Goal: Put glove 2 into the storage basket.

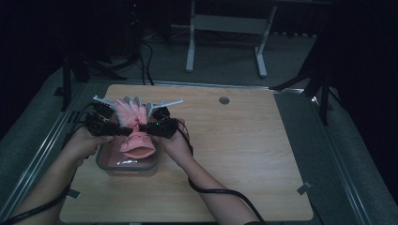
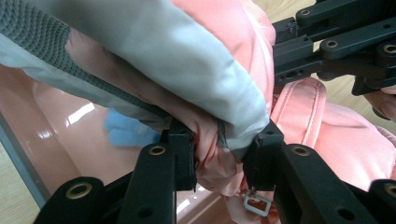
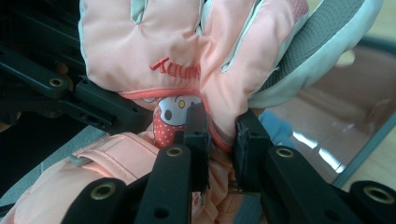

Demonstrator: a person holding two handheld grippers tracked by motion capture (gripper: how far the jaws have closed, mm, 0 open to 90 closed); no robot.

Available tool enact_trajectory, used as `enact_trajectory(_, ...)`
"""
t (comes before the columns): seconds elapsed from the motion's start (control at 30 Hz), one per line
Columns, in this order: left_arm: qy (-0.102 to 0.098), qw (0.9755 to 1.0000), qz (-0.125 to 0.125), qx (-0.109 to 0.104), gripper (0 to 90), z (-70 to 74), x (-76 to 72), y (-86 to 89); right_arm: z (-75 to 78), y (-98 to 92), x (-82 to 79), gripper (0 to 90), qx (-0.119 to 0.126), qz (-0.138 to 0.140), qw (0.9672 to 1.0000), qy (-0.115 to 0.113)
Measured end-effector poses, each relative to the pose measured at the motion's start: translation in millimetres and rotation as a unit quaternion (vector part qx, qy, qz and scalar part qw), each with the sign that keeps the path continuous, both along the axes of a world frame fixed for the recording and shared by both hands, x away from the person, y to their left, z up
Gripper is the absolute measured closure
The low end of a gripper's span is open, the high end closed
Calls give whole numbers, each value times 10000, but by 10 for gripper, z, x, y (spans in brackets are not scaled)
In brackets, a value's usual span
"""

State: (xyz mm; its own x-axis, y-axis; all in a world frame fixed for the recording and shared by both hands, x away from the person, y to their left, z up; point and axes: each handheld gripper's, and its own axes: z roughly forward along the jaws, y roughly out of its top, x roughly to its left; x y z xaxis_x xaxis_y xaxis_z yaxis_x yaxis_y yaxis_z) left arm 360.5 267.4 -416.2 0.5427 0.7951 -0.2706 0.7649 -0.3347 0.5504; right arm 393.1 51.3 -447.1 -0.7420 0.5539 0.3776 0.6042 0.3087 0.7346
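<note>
While both hands work at the left half of the table (image 1: pixel 234 154), the moment reads as follows.

Work in hand: a pink ski glove (image 1: pixel 133 126) is held up over a clear storage box (image 1: pixel 104 165); I judge it is being lowered into the box or lifted out of it, and the pictures do not settle which.

Glove, place: above the far part of the box, its fingers pointing far and its cuff sagging near, towards the box's inside. It is padded, pink with pale grey finger sides and a dark grey grip patch; a cartoon patch sits by the wrist.

Left gripper (image 2: pixel 219 140): jaws nearly closed, pinching a bunched fold of the glove at the wrist.

Right gripper (image 3: pixel 219 128): jaws nearly closed too, clamped on the glove's wrist from the other side, just below the embroidered lettering.

Box: on the table's near left, its pink-tinted floor glossy; something small and blue (image 2: pixel 126 130) lies in it, too blurred to name.

Done so far: the glove is firmly gripped on both sides and is off the table.

Left to do, if it is going in: lower and fold the glove so that fingers and cuff fit within the rim, then release. No lid is to be seen.

Risk: the bulky fingers may catch on the far rim.
</note>
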Motion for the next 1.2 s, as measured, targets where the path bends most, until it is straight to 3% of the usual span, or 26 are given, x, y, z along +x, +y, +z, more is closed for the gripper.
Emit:
enact_trajectory(0.3,332,9993,44,-177,687,-451,33,63,-347,108,24,776,-521,61,9985,182)
enact_trajectory(0.5,413,9990,58,-177,683,-573,31,55,-455,110,-1,772,-702,100,9973,184)
enact_trajectory(0.83,479,9984,139,-268,645,-685,45,86,-507,141,37,735,-866,174,9959,186)
enact_trajectory(0.93,465,9982,121,-347,645,-665,49,95,-453,121,57,623,-946,193,9953,67)
enact_trajectory(1.03,450,9982,130,-371,643,-668,55,89,-397,83,38,521,-975,163,9945,-348)
enact_trajectory(1.13,359,9986,155,-357,604,-676,75,74,-315,18,36,424,-774,193,9953,-556)
enact_trajectory(1.2,198,9986,330,-360,534,-667,71,65,-277,-31,38,372,-616,186,9963,-571)
